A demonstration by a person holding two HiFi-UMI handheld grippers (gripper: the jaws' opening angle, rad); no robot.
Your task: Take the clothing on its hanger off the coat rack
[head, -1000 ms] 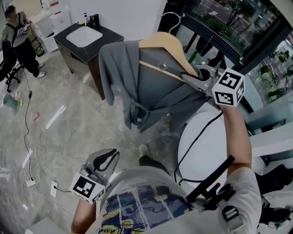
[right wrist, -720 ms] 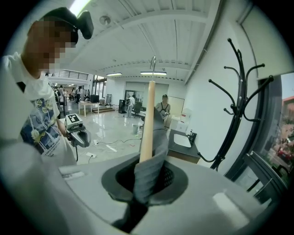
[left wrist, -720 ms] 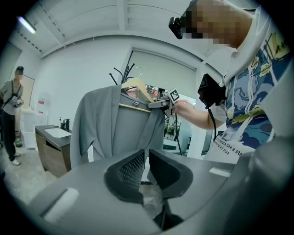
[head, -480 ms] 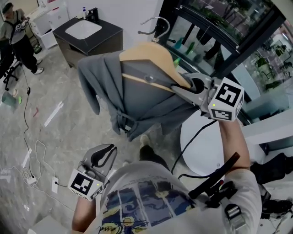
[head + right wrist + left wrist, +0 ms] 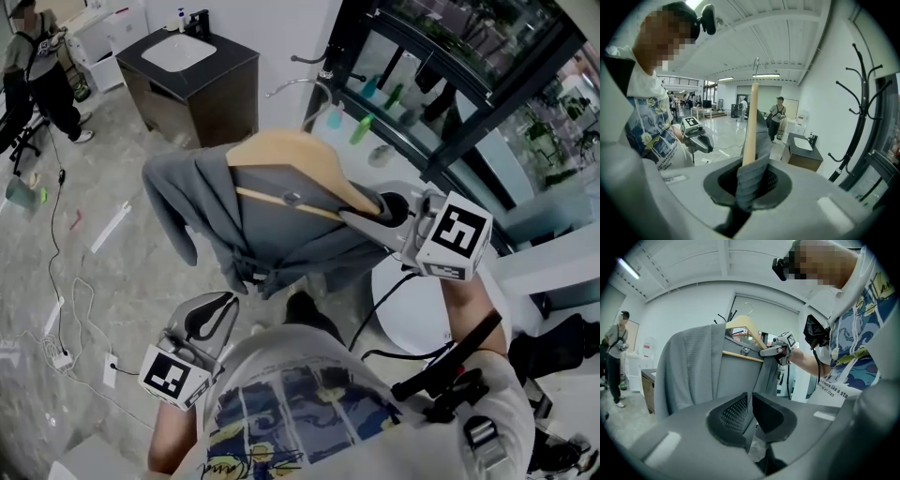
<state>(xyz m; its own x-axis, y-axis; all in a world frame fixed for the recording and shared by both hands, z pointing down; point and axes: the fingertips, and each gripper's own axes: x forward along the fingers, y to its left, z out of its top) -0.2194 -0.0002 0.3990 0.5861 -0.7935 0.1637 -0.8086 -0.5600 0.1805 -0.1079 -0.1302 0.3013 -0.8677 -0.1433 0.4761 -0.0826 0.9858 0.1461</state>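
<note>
A grey garment (image 5: 262, 225) hangs on a wooden hanger (image 5: 291, 155) with a metal hook (image 5: 298, 86). My right gripper (image 5: 364, 214) is shut on the hanger's right end together with the cloth; in the right gripper view the wooden arm (image 5: 750, 124) and grey fabric (image 5: 751, 180) rise from between the jaws. The black coat rack (image 5: 855, 101) stands apart to the right, and the hook is clear of it. My left gripper (image 5: 214, 321) hangs low in front of my body, shut with nothing in it (image 5: 750, 405), pointing at the garment (image 5: 701, 366).
A dark sink cabinet (image 5: 192, 75) stands behind the garment. A person (image 5: 33, 70) is at the far left. Cables (image 5: 66, 309) and a power strip lie on the floor. A white round table (image 5: 412, 314) is under my right arm, with glass shelving with bottles (image 5: 361, 127) beyond.
My right gripper has carried the hanger and garment lower and to the left, away from the rack. The left gripper has stayed where it was.
</note>
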